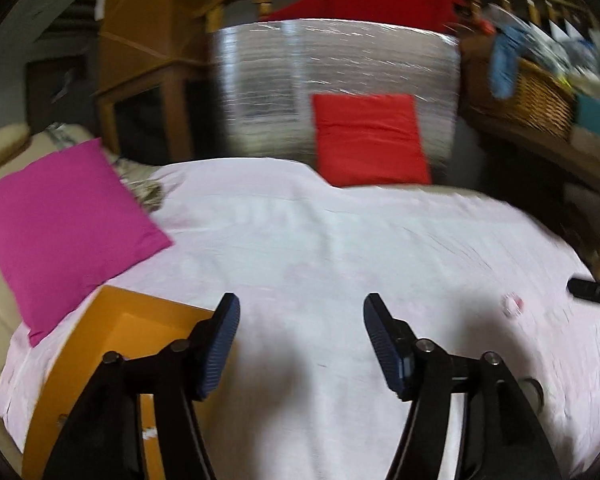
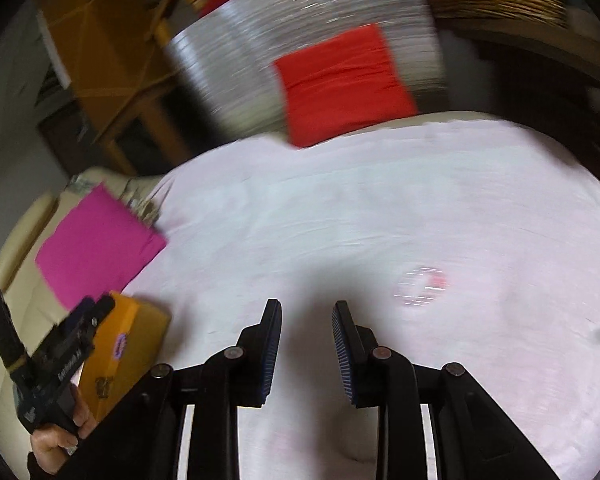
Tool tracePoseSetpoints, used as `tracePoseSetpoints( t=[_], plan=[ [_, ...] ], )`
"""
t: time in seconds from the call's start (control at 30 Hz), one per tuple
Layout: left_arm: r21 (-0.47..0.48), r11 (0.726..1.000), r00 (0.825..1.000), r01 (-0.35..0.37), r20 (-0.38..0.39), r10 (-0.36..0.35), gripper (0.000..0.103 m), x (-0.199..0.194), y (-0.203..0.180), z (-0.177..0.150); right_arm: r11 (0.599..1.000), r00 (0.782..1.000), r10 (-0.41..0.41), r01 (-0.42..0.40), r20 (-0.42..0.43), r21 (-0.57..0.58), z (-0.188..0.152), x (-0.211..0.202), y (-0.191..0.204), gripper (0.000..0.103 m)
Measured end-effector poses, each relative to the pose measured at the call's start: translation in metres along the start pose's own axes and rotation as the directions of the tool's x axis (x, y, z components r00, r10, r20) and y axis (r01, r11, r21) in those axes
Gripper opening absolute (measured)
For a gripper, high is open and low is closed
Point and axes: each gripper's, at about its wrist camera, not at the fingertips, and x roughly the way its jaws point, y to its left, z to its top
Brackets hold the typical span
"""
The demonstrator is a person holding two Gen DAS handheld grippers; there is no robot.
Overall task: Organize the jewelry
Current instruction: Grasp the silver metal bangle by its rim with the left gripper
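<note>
Two empty grippers over the pink sheet (image 1: 340, 240): left gripper (image 1: 300, 344) wide, right gripper (image 2: 306, 352) narrow, nothing between either's pads. Orange box (image 1: 148, 332) sits just left of the left gripper, contents not visible. Looks like a between-pieces step; the small pink-white jewelry piece (image 2: 422, 286), blurred, lies ahead-right of the right gripper, likely the next pick, needing a low pinch.

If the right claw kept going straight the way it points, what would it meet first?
Probably the bare pink sheet. Nothing sits between the right claw and it; the small pink trinket lies off to the right.

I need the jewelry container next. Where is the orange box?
The orange cardboard box sits at the lower left of both views, on the pale pink sheet just below the magenta cushion.
</note>
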Motion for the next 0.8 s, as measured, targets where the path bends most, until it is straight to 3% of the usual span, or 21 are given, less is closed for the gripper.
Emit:
tracePoseSetpoints(
  t=[0.13,0.27,0.6,0.8],
  plan=[
    [0.089,0.992,0.994,0.09,-0.063,-0.084,0.07,0.01,-0.042,-0.012,0.986,1.0,-0.029,0.028,0.003,0.162,0.0,-0.008,-0.058,0.031],
    [0.14,0.976,0.982,0.168,-0.117,-0.152,0.071,0.019,-0.072,-0.021,0.968,0.997,-0.075,0.08,-0.029,0.24,0.004,0.0,-0.089,0.03],
    [0.24,0.903,0.926,0.357,-0.217,-0.308,0.073,0.024,-0.137,-0.041,0.959,0.994,-0.074,0.094,-0.086,0.266,-0.001,0.009,-0.112,0.03],
    [0.254,0.85,0.873,0.461,-0.301,-0.384,0.074,0.029,-0.176,-0.06,0.955,0.992,-0.078,0.102,-0.098,0.278,-0.002,0.012,-0.119,0.03]
  ],
)
